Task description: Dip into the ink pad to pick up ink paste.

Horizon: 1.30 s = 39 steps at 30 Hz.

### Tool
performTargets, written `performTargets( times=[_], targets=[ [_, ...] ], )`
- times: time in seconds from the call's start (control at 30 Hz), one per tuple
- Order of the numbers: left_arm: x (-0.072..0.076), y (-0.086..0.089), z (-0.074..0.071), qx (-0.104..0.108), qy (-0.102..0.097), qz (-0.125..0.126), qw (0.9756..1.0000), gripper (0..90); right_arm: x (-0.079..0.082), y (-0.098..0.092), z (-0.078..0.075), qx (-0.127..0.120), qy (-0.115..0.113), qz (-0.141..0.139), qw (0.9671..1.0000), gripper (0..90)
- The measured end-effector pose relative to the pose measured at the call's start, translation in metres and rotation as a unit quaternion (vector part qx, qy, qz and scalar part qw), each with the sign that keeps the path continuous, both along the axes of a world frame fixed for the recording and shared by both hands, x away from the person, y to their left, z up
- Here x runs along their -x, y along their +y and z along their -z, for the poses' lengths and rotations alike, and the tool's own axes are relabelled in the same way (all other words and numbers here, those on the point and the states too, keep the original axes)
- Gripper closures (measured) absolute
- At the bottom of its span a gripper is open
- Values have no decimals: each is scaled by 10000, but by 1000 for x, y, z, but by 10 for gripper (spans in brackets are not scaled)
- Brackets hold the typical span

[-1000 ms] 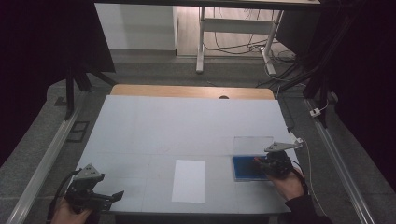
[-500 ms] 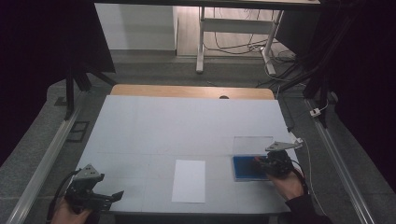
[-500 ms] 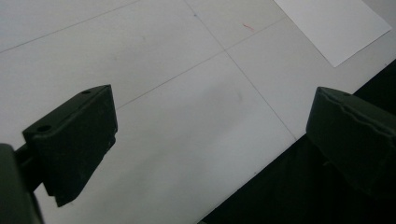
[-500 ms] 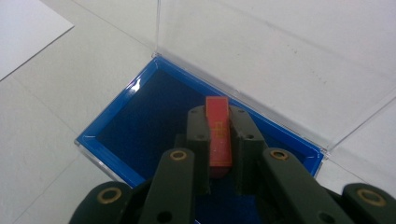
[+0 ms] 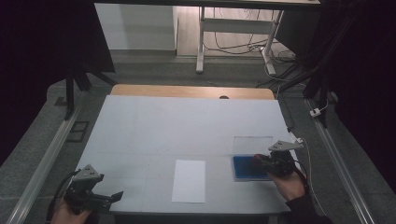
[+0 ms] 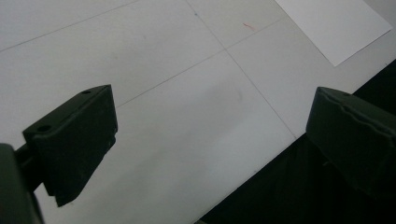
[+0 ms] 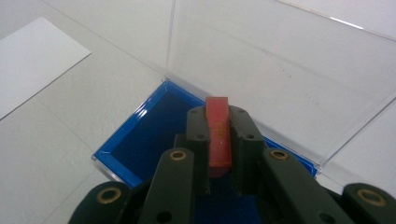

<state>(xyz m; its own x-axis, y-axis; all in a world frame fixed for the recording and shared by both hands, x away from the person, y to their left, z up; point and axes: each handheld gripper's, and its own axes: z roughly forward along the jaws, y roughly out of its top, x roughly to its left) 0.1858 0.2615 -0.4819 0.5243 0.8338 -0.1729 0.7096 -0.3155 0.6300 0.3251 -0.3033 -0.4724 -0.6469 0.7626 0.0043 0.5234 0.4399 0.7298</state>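
My right gripper (image 5: 259, 160) (image 7: 218, 122) is shut on a thin red block (image 7: 218, 135) that stands upright between its jaws. It hangs just over a shallow blue-lined box (image 5: 246, 169) (image 7: 135, 140) at the near right of the white table. The box's clear lid (image 5: 252, 145) (image 7: 266, 65) stands open behind it. My left gripper (image 5: 116, 195) (image 6: 210, 121) rests at the table's near left corner, open, with nothing between its jaws.
A white sheet of paper (image 5: 188, 180) (image 6: 334, 23) (image 7: 32, 60) lies flat near the front middle of the table (image 5: 187, 126). The table's front edge (image 6: 261, 168) runs right under my left gripper. A wooden strip (image 5: 191, 91) borders the far side.
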Motion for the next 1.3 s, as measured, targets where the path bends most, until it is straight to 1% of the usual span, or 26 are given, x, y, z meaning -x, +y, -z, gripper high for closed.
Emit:
performTargets(
  times=[0.1, 0.17, 0.3, 0.43, 0.6, 0.67, 0.8, 0.83, 0.87, 1.03, 1.3],
  targets=[
    [0, 0, 0, 14, 4, 0, 10000, 27, 1, -1, -1, -61, 20, 9, 10000, 794],
    [0, 0, 0, 0, -4, 3, 10000, 27, 2, -1, -2, -52, 9, -15, 10000, 794],
    [0, -1, 0, -29, -14, 13, 10000, 27, 5, 2, -5, -83, -75, -108, 9999, 793],
    [0, -1, 0, -39, -13, 13, 10000, 27, 8, 5, -7, -43, -115, -183, 9998, 793],
    [0, -1, 0, -28, -17, 17, 10000, 28, 12, 6, -11, -166, -200, -233, 9994, 793],
    [0, -1, 0, -17, -16, 16, 10000, 29, 14, 7, -13, -238, -214, -264, 9991, 793],
    [0, -1, 0, -9, -11, 16, 10000, 29, 18, 10, -15, -303, -237, -339, 9987, 793],
    [0, -1, 0, -9, -12, 16, 10000, 29, 18, 11, -15, -315, -219, -382, 9985, 793],
    [0, -1, 0, -10, -12, 18, 10000, 29, 19, 12, -15, -276, -209, -388, 9986, 793],
    [-1, -1, 0, -7, -11, 24, 10000, 29, 21, 16, -16, -367, -194, -471, 9980, 793],
    [-1, -1, 0, -21, -8, 29, 10000, 29, 25, 26, -18, -480, -109, -692, 9964, 792]
  ],
)
